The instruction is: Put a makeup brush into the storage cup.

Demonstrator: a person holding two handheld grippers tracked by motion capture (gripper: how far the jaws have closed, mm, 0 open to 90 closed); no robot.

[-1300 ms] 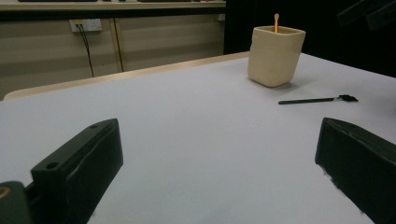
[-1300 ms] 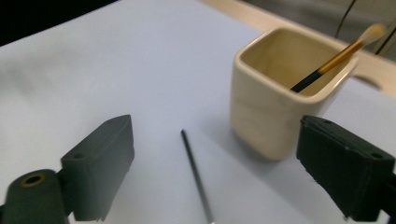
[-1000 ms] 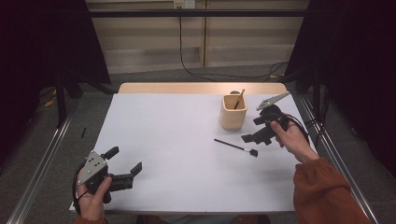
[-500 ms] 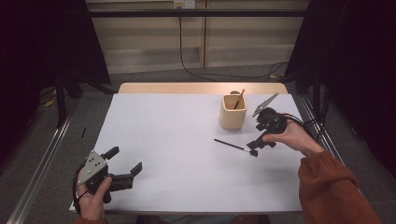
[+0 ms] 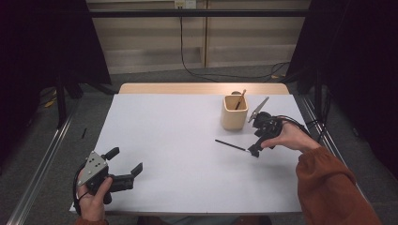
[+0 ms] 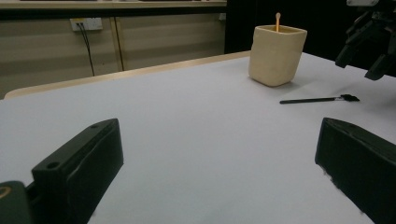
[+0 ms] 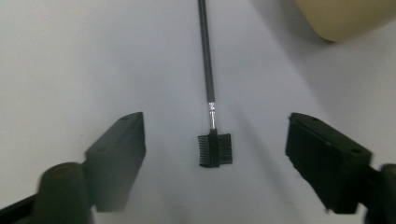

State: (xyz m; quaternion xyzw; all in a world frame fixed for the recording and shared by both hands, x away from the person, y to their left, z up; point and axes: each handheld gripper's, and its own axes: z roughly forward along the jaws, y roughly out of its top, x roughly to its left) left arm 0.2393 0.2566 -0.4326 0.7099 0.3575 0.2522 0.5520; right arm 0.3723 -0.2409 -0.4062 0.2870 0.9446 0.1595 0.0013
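Item 1: brow comb-brush [image 7: 214,148], thin black handle w/ small comb head. Lies flat on the white bench [image 5: 178,140], just in front of the cup, handle pointing away from the right gripper. In the right gripper view the comb head sits between the jaws, roughly centred.

Item 2: right gripper [image 5: 255,150], jaws open wide, straddling the comb head from above, not yet touching it as far as we can tell.

Item 3: left gripper [image 5: 126,165], jaws open, holding nothing, resting low at the near left of the bench, well apart from the rest.

Item 4: beige cup [image 5: 233,112], upright, near the far right of the bench. Contents: one wooden stick [image 5: 240,99], leaning, tip above the rim. Nothing else seen inside; cup bottom hidden.

Risks, our judgement:
- Brush is v. thin and flat on the bench; jaws closing too high would miss it, too low would scrape the surface.
- Gripping the head alone may let the long handle swing or tip.
- Cup close by; a sideways move w/ the handle could knock it or the stick.
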